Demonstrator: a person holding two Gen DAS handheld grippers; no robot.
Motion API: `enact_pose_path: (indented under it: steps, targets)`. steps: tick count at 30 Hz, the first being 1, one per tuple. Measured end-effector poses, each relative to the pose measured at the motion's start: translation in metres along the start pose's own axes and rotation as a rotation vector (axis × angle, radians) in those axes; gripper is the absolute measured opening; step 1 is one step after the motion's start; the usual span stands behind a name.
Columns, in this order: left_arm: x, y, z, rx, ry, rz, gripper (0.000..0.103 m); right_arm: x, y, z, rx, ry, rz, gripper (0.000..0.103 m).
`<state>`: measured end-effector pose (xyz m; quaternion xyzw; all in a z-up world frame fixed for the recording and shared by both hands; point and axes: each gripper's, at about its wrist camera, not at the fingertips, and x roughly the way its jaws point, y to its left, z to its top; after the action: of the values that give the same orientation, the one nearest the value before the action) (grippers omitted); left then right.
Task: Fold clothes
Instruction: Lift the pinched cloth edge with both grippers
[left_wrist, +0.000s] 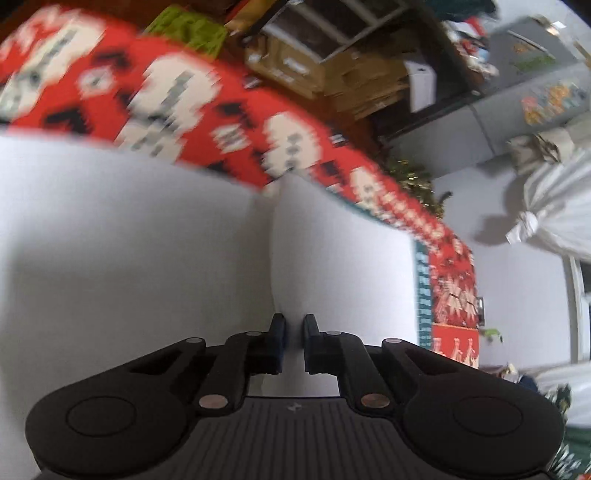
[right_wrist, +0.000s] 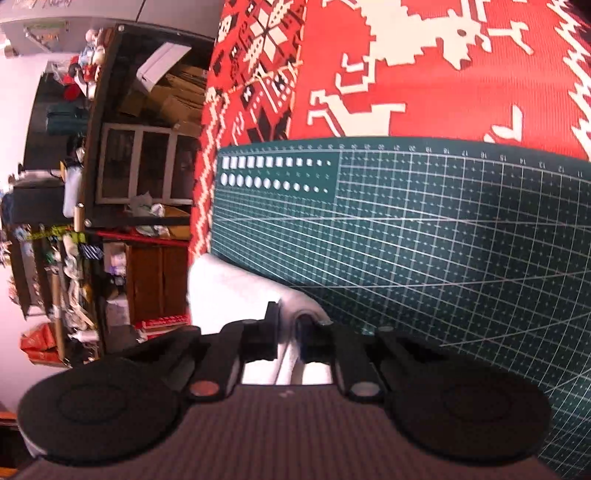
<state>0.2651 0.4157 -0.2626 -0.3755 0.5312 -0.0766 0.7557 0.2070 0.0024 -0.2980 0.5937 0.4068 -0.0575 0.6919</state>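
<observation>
Left wrist view: left gripper (left_wrist: 294, 326) is clenched on a white garment (left_wrist: 147, 240), fingers nearly together with a thin fold of the cloth pinched between them. The garment fills most of the lower and middle frame, spread flat, with a crease running up from the fingertips. Beyond its far edge lies a red patterned tablecloth (left_wrist: 229, 110) with white and black knit-style motifs, blurred. A strip of green cutting mat (left_wrist: 423, 295) shows just right of the garment's right edge, lying on the tablecloth. Past the table: stacked cardboard boxes (left_wrist: 332, 74), a grey fridge (left_wrist: 517, 92) with stickers, and a white curtain (left_wrist: 554, 206) at right.

Right wrist view: frame is rolled sideways. Right gripper (right_wrist: 291, 325) is clenched on a bunched edge of the white garment (right_wrist: 229, 284), cloth caught between the fingers and bulging out to the left of them. The garment edge rests at the near left corner of the green cutting mat (right_wrist: 443, 240), which has a white grid and rows of small squares and circles. The mat lies on the red patterned tablecloth (right_wrist: 406, 74), here showing white reindeer-like figures. Left side shows a dark cluttered shelf unit (right_wrist: 122, 147) with boxes and small items, too jumbled to tell apart.
</observation>
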Motion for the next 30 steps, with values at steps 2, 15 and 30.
enact_pose_path:
  steps: [2, 15, 30]
  targets:
    - [0.002, 0.011, 0.000, -0.038, 0.000, -0.022, 0.012, 0.006, -0.008, 0.003, 0.020, 0.007, -0.003, 0.010]
    - [-0.041, -0.027, -0.001, 0.199, -0.124, 0.080, 0.025, -0.042, 0.042, 0.015, -0.336, 0.042, -0.119, 0.013]
    - [0.013, -0.031, 0.040, 0.056, -0.190, 0.124, 0.008, 0.090, 0.161, -0.020, -1.017, 0.229, -0.119, 0.014]
